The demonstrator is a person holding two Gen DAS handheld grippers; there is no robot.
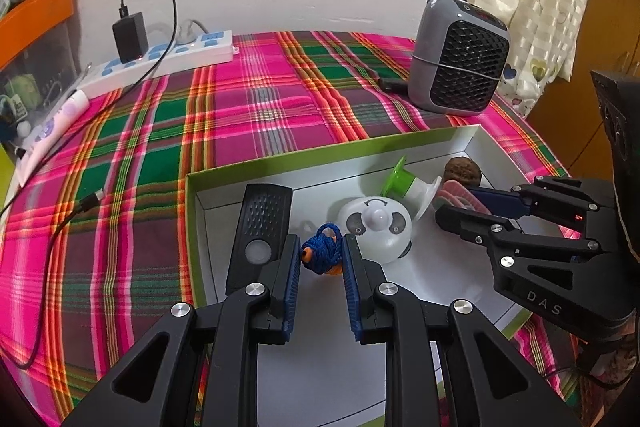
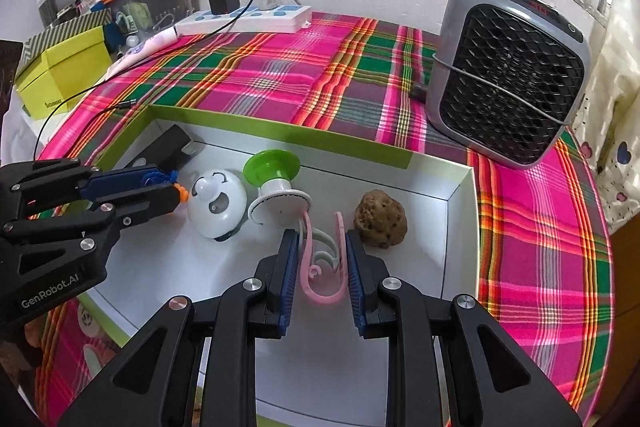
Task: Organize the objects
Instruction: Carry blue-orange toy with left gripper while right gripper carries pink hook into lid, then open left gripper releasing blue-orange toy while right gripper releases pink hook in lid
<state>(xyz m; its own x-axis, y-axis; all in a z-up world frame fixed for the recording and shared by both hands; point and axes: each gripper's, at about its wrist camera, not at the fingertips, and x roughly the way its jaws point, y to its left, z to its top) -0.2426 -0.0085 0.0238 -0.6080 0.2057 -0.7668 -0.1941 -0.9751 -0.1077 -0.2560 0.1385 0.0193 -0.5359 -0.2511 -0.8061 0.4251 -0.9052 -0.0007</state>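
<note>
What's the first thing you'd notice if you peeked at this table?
The bright pink and green plaid cloth covers the table. A grey heater stands at its back right. In the white box, the left gripper pinches a blue cord bundle beside a panda toy.

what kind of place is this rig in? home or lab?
Most likely a home room, not a lab: a plaid cloth covers the surface, a heart-print curtain hangs by a barred window, and a small fan heater and power strip sit beside household clutter.
</note>
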